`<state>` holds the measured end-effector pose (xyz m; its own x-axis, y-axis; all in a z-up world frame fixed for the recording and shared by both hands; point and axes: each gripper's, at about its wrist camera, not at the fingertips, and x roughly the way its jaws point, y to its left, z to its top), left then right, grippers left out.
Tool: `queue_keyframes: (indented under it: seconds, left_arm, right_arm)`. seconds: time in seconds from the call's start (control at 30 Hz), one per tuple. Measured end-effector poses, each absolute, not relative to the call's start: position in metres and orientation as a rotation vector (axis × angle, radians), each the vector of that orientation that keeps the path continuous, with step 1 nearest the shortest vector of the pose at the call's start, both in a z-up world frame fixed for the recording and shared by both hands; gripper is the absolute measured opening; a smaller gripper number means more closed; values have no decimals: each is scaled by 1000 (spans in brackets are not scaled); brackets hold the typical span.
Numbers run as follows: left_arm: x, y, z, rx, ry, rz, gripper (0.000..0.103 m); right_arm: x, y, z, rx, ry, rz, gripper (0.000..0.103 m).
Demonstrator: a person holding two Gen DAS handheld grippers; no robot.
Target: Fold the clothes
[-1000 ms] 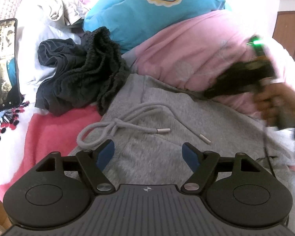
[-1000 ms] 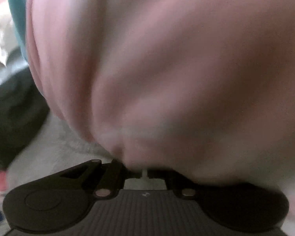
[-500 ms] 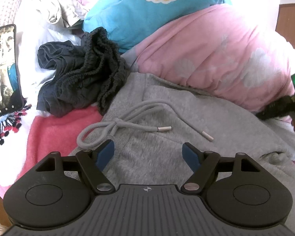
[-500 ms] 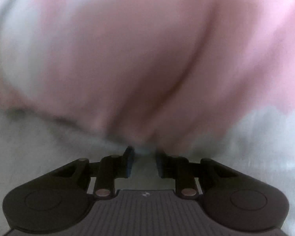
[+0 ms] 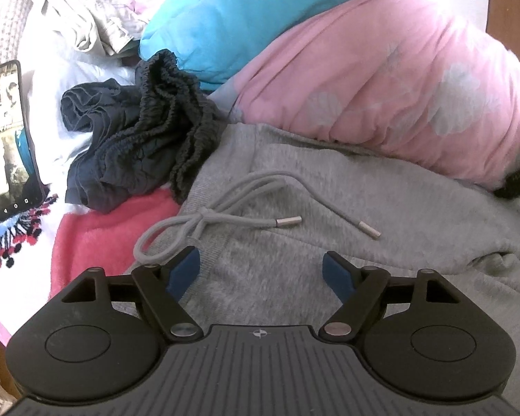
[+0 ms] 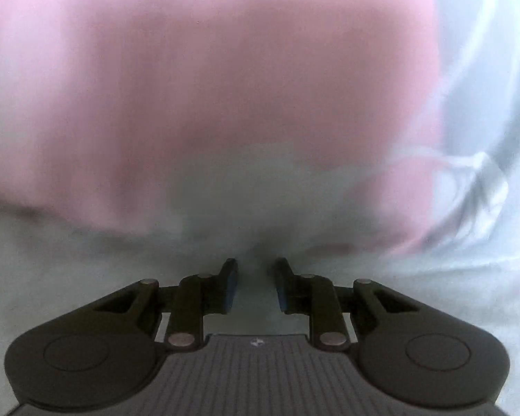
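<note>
Nearest in the left wrist view, the left gripper (image 5: 261, 272) hangs with its jaws spread wide and nothing between the blue pads (image 5: 185, 272); it hovers over the waistband end of the grey sweatpants (image 5: 294, 204), which lie spread flat across the bed. A grey drawstring (image 5: 204, 220) tied in a bow rests on the fabric just beyond the fingertips, its two metal-tipped ends trailing to the right. Left of the sweatpants a coral-pink blanket (image 5: 93, 239) shows, and on it, touching the sweatpants' far left edge, sits a crumpled dark garment (image 5: 135, 142). At the far left a phone (image 5: 8, 142) lies with its screen lit. Beyond the sweatpants a pink duvet (image 5: 398, 86) bulges up, with a turquoise pillow (image 5: 246, 17) behind it and pale crumpled clothes (image 5: 83, 17) at the far left.

The right wrist view is blurred. The right gripper (image 6: 254, 289) has a narrow gap between its pads, has just been opening, and grips nothing; pale fabric lies beneath it, with the pink duvet (image 6: 225, 86) filling the far side.
</note>
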<state>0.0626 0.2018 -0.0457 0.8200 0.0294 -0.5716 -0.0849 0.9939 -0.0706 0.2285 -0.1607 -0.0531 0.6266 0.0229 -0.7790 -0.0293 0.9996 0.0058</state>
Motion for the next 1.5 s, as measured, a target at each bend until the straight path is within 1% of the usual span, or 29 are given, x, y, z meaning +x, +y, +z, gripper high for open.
queue_keyframes:
  seconds: [0.1,0.17,0.37,0.47,0.57,0.63,0.77,0.83,1.0,1.03,1.13,1.2,1.3,1.37,1.4,1.43,1.5]
  left_arm:
    - [63,198,-45,-67,618,74,79]
    - [64,196,-45,-49,624,78,79]
    - [68,193,-46,-13,641,86,84]
    - [69,192,-47,-8,644,87,86]
    - [70,191,-47,-7,647,94,86]
    - [71,189,-46,-3,651,102,86]
    - [72,188,-44,8,662,114,86]
    - [73,187,-42,9,670,123,86]
    - [72,186,-36,11,675,133,86]
    - [72,185,-34,11,675,136,86]
    - [72,183,-30,10,675,148,86]
    - [71,182,-27,2,677,153,86]
    - [68,180,-22,-21,687,155,86]
    - [66,177,-19,-34,694,156,86]
    - [67,174,-18,-43,698,157,86]
    - [68,171,-17,-52,703,158,86]
    - [71,164,-14,-74,714,154,86]
  right_arm:
    - [252,-181,-66,62,843,-7,24]
    - [249,-182,-66,73,834,12,25]
    - [193,-215,-33,203,824,57,27]
    - [168,-231,-25,157,854,43,27]
    - [173,-249,-44,74,917,-59,27]
    - [173,-272,-61,82,888,-78,26]
    - [201,-273,-64,68,832,-131,27]
    - [204,-269,-64,29,838,-126,27]
    - [150,-294,-36,159,814,-78,29]
    - [138,-300,-34,179,831,-48,31]
    - [118,-321,-46,186,898,-43,32]
    - [114,-348,-59,161,895,-170,31]
    - [95,-379,-57,255,847,-432,33]
    - [83,-363,-48,323,806,-329,34]
    - [82,-338,-44,327,797,-219,34]
    - [100,-306,-40,299,797,-111,34]
    - [102,-236,-37,218,800,110,35]
